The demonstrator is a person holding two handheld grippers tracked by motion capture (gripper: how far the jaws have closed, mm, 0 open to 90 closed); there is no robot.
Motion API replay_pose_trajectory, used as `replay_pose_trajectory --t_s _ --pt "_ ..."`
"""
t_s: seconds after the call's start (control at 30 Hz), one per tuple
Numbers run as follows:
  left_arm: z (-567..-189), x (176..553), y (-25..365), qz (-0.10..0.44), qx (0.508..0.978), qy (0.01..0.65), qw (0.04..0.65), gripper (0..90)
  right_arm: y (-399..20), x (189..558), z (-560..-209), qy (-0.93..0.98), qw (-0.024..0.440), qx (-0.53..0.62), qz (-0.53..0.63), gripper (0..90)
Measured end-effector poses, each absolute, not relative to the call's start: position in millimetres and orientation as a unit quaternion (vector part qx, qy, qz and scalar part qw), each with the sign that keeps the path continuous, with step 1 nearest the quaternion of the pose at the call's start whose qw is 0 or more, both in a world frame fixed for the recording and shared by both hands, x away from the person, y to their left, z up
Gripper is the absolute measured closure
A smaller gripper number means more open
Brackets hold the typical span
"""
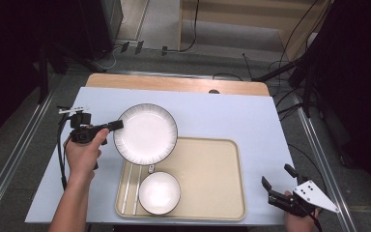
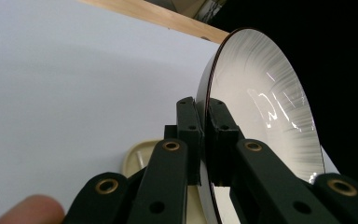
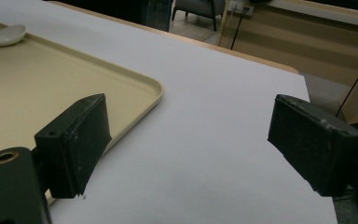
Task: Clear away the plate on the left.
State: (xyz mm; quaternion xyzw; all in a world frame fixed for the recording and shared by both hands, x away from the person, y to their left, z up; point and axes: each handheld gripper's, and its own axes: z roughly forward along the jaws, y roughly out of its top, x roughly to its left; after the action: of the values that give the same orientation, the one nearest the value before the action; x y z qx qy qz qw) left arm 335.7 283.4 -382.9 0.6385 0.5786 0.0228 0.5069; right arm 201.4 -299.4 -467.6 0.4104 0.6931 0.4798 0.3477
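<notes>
A large white plate [image 1: 145,132] with a dark rim hangs over the tray's far left corner, pinched at its left rim by my left gripper [image 1: 117,125]. In the left gripper view the two black jaws clamp the rim of the plate [image 2: 261,112], one pad on each face. A small white bowl [image 1: 160,192] sits in the beige tray [image 1: 212,174] near its front left. My right gripper [image 1: 276,179] rests at the table's front right corner with its jaws wide apart and nothing between them. In the right gripper view its fingertips [image 3: 79,140] frame bare table beside the tray [image 3: 135,88].
Pale chopsticks [image 1: 131,188] lie along the tray's left side, and a white spoon [image 3: 2,35] rests in the tray. The table has a wooden far edge [image 1: 174,83]. Cables run across the floor beyond it.
</notes>
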Motion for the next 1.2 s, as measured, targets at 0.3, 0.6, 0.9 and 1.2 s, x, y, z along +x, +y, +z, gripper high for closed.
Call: replay_pose_trajectory --t_s 0.3,0.6,0.9,1.2 --pt "-387.8 344.8 254.1 0.009 0.650 0.567 0.506 86.4 -299.3 200.3 -466.5 0.694 0.347 0.405 0.484 13.0" --pt "-392.0 352.6 221.4 -0.005 0.673 0.551 0.494 86.4 -301.4 200.5 -466.6 0.691 0.347 0.408 0.485 13.0" --pt "-406.6 364.5 190.0 -0.033 0.692 0.539 0.479 86.3 -300.9 200.0 -465.6 0.691 0.348 0.406 0.486 13.0" --pt "-417.1 374.3 167.9 -0.056 0.706 0.529 0.467 86.1 -302.8 199.0 -464.8 0.688 0.350 0.406 0.488 13.0"
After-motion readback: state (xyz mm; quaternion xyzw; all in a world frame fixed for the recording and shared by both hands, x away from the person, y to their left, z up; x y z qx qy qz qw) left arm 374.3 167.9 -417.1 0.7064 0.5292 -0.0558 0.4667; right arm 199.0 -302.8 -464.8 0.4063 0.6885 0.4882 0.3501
